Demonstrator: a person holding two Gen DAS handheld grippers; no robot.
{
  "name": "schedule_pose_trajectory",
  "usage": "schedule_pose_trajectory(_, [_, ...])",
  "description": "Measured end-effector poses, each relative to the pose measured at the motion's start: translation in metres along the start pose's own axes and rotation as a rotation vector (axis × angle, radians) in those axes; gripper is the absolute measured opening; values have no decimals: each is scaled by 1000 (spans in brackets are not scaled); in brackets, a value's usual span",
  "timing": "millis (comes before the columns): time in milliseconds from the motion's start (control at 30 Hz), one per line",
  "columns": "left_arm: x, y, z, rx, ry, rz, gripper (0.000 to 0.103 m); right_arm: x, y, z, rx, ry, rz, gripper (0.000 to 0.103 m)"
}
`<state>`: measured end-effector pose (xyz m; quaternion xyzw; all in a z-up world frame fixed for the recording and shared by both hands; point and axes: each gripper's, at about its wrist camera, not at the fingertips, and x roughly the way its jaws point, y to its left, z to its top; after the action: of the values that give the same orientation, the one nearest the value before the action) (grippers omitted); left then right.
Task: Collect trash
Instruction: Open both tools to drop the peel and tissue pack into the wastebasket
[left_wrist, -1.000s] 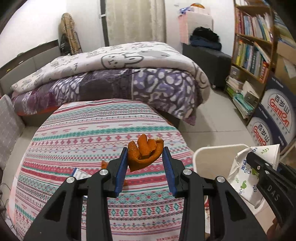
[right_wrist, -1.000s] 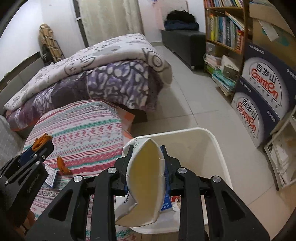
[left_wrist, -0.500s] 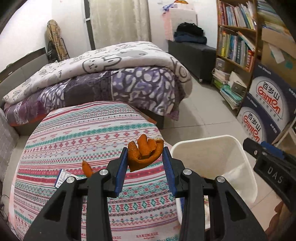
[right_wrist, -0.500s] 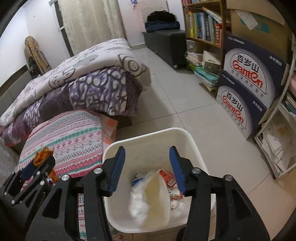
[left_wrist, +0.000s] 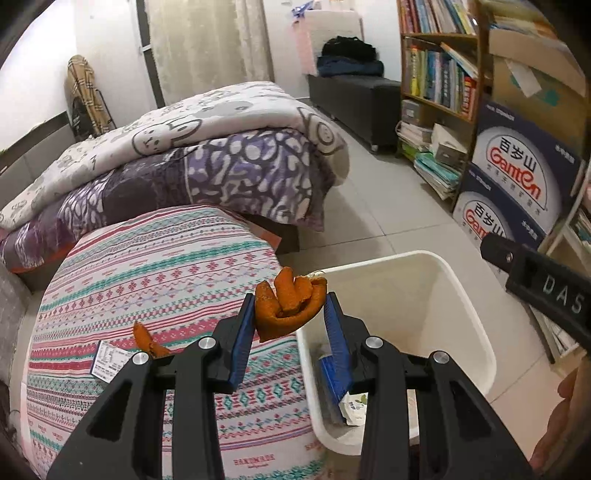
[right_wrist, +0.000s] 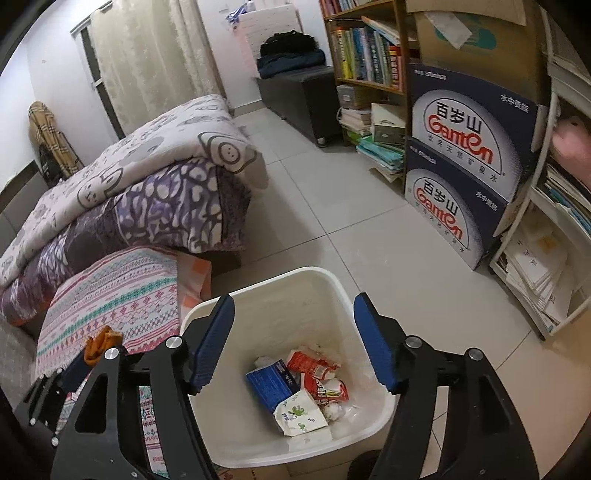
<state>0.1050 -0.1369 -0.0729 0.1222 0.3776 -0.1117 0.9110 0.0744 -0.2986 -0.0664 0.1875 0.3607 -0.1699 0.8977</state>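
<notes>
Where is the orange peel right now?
In the left wrist view the orange peel is pinched in the left gripper, held above the striped cloth's edge, beside the white bin's rim.

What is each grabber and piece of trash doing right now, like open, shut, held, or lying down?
left gripper: shut on the orange peel.
right gripper: open, empty, above the bin.
orange peel: held up in the air, at the bin's edge.
small peel piece: lying on the striped cloth.
paper slip: lying flat beside it.
white bin: upright, open-topped, wrappers and a blue box inside.
</notes>
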Motion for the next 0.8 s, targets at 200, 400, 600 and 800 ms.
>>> schedule_pose_trajectory(200, [2,-20,-2,31,9,-17,38,-3,-19,4,47,-13,-19,70])
schedule_pose_trajectory(400, [4,-37,-4,57,17,-38,38,-8,-36,5,86,-29,-42,78])
schedule_pose_trajectory(600, [6,-48,-6,73,23,-55,39,-14,-45,7,124,-62,-69,88])
schedule_pose_trajectory(800, [12,-45,-4,55,51,-104,44,-16,-48,8,144,-77,-93,93])
